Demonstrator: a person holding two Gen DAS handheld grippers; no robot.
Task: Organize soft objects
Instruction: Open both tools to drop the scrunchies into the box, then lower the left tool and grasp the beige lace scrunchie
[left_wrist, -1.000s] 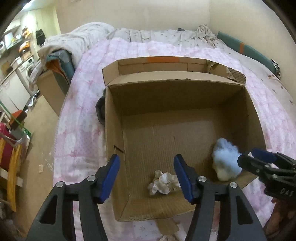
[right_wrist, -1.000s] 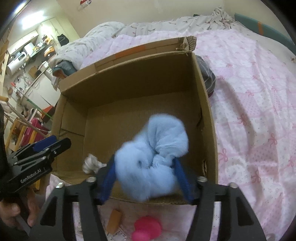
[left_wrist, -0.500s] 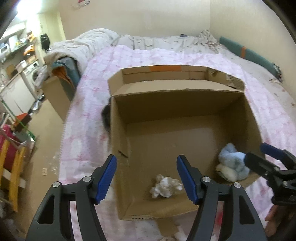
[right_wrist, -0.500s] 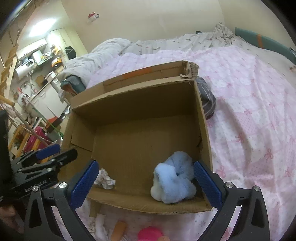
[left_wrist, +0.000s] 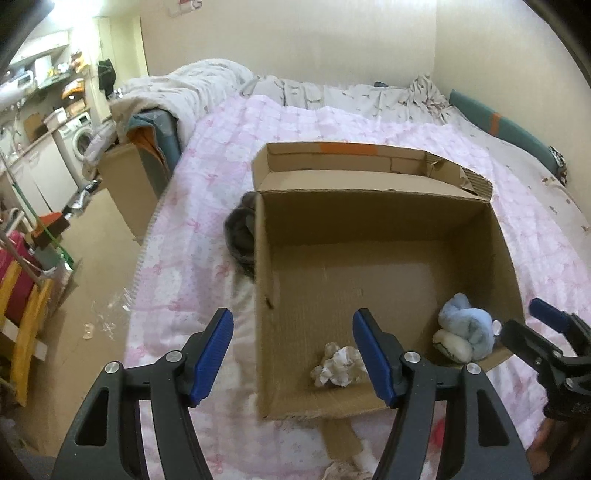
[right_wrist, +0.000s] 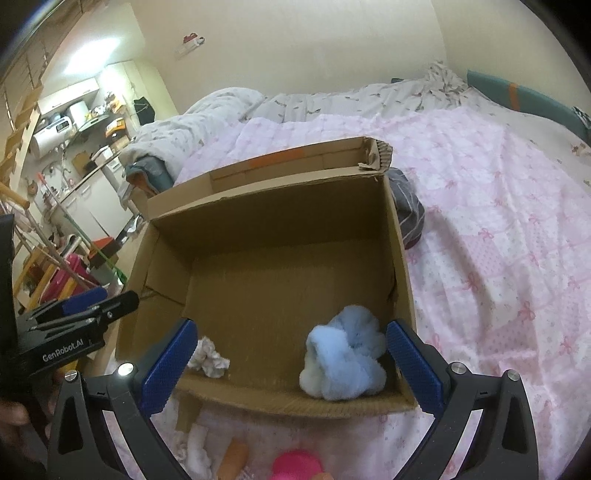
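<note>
An open cardboard box (left_wrist: 369, 192) (right_wrist: 266, 192) stands on a pink bedspread. A fluffy light blue soft toy (right_wrist: 343, 362) (left_wrist: 463, 332) lies in its near right corner. A crumpled white soft object (left_wrist: 338, 365) (right_wrist: 208, 356) lies in its near left part. My left gripper (left_wrist: 291, 354) is open and empty above the box's near left corner. My right gripper (right_wrist: 291, 363) is open and empty, held above the box's near edge, apart from the blue toy.
A pink object (right_wrist: 295, 467), an orange piece (right_wrist: 234, 458) and white soft bits (right_wrist: 197, 450) lie on the bedspread in front of the box. A dark striped bundle (right_wrist: 408, 210) lies beside the box. The bed edge drops to the floor (left_wrist: 99, 258) on the left.
My right gripper opened and let the blue toy drop into the box, then drew back. My left gripper also drew back and up a little.
</note>
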